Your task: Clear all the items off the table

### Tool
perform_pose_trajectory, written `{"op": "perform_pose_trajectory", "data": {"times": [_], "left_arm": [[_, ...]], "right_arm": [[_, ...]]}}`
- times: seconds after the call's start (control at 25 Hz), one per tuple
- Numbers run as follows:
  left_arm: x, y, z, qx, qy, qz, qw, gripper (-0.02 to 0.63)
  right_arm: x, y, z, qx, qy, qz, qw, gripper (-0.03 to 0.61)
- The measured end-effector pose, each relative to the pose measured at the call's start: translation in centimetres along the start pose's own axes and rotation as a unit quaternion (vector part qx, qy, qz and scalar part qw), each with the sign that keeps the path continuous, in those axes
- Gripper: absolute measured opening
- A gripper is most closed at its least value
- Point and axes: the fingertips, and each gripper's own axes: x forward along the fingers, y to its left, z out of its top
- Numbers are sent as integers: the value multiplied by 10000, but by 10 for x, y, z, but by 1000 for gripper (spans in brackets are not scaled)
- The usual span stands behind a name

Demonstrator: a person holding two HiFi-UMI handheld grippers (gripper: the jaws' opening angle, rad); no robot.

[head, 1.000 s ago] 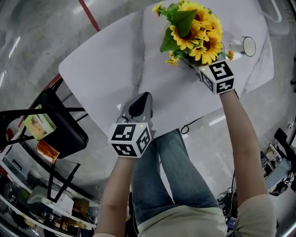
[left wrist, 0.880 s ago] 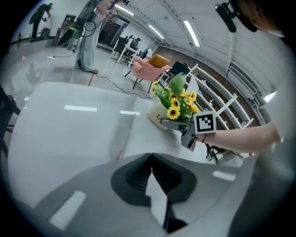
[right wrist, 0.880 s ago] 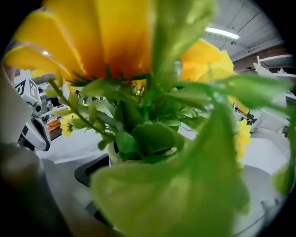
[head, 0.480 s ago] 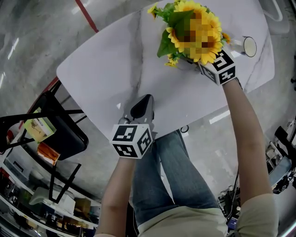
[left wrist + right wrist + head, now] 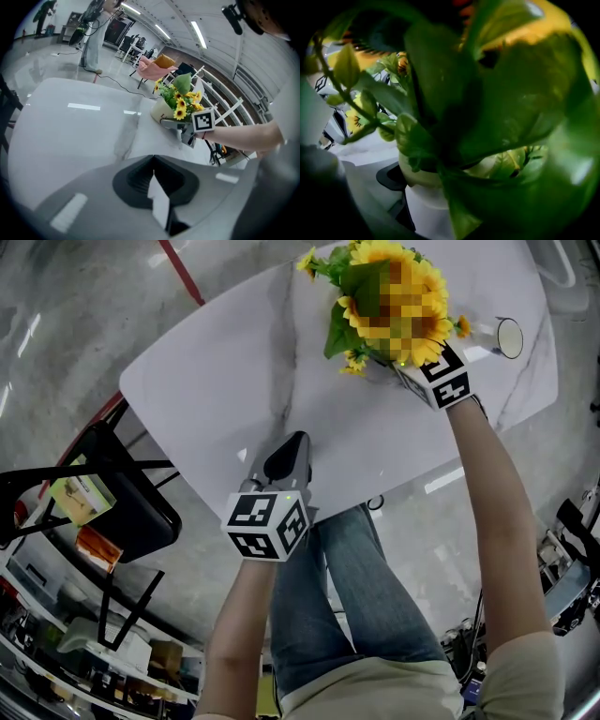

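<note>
Clamping the sunflower vase for removal from the table, right gripper works while left gripper idles clenched, empty.

Table under and ahead of jaws: white marble-look top, smooth, glossy, ceiling lights reflected. Left gripper: matt grey plastic shell, dark ribbed rubbery-looking pads. Vase well ahead-right of those jaws: smooth white glaze, ceramic look. Sunflowers: slightly waxy leaves, cloth or plastic unclear. Floor: polished, shiny.
</note>
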Motion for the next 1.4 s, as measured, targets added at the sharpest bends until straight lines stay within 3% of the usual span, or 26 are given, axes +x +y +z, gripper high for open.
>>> {"op": "perform_pose_trajectory", "data": {"times": [0.6, 1.12, 1.4], "left_arm": [[-20, -2, 1, -80, -186, 47, 9998, 8], [-44, 27, -7, -230, -371, 248, 9987, 8], [-61, 22, -6, -303, -522, 356, 9975, 8]], "right_arm": [[-14, 8, 0, 557, 113, -639, 9963, 529], [-6, 44, 26, 858, -175, -615, 9943, 529], [-19, 66, 53, 671, -272, -451, 9964, 529]]}}
